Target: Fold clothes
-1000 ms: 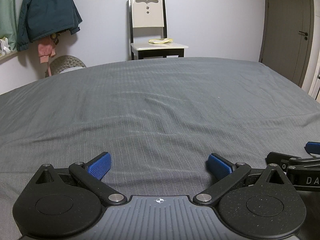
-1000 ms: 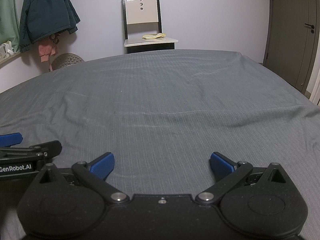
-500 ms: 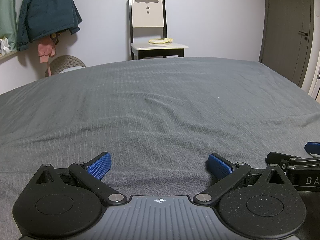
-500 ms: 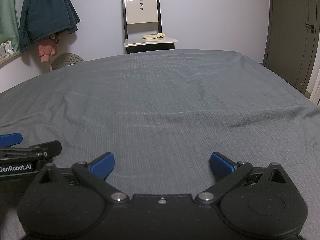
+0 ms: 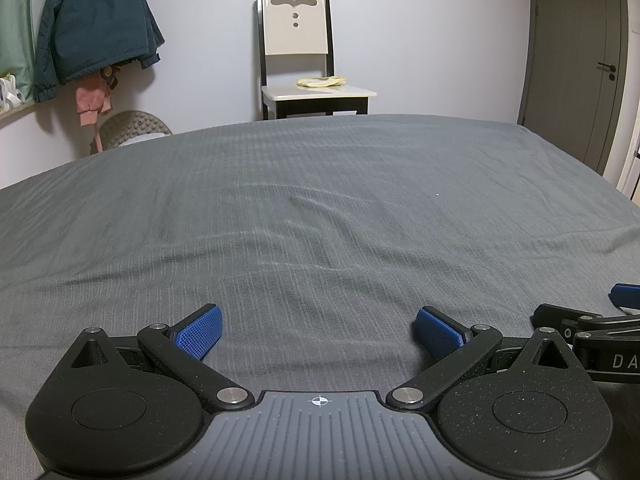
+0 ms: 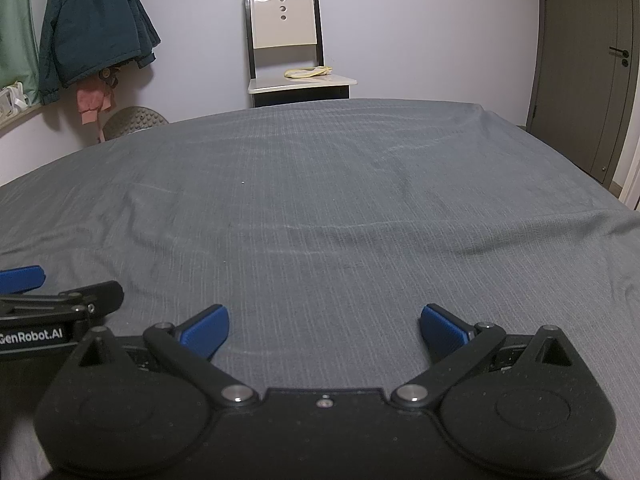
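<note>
Left wrist view: your left gripper (image 5: 318,332) and right gripper (image 6: 324,330) hover over the bed (image 5: 320,208), jaws spread apart.

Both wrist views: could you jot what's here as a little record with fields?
surface: grey bed cover, nothing lying on it
left gripper: open, holding nothing, low over the cover
right gripper: open, holding nothing, beside the left one
chair: at the far wall, yellow cloth on its seat
hanging: dark teal jacket, pink garment under it
door: far right, closed
</note>
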A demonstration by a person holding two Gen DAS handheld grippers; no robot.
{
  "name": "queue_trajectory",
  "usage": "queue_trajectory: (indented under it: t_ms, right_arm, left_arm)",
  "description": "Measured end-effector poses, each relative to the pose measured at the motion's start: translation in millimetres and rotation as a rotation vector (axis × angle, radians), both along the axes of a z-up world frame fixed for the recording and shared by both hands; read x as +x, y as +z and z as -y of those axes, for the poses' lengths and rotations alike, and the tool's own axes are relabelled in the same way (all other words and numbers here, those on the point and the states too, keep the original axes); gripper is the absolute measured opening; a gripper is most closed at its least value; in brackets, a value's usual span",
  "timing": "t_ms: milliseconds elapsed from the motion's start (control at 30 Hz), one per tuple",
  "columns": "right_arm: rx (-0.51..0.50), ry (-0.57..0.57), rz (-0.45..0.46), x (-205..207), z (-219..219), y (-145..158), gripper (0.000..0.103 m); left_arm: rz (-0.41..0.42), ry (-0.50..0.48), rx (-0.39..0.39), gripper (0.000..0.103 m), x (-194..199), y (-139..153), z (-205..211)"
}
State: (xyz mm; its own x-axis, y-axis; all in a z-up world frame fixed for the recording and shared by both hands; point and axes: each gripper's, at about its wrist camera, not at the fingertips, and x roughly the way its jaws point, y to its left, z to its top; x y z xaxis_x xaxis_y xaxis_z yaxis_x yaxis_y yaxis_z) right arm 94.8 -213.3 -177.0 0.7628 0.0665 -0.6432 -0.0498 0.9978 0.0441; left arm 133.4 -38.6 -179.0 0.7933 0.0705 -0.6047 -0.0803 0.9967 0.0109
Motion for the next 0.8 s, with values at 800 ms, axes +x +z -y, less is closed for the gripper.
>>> queue_trajectory:
  t_ms: [800]
  right_arm:
    - [-0.010, -0.016, 0.007, 2.2, -5.2, -0.3, 0.103]
  left_arm:
    - [-0.002, 0.001, 0.010, 0.103, -1.6, 0.2, 0.9]
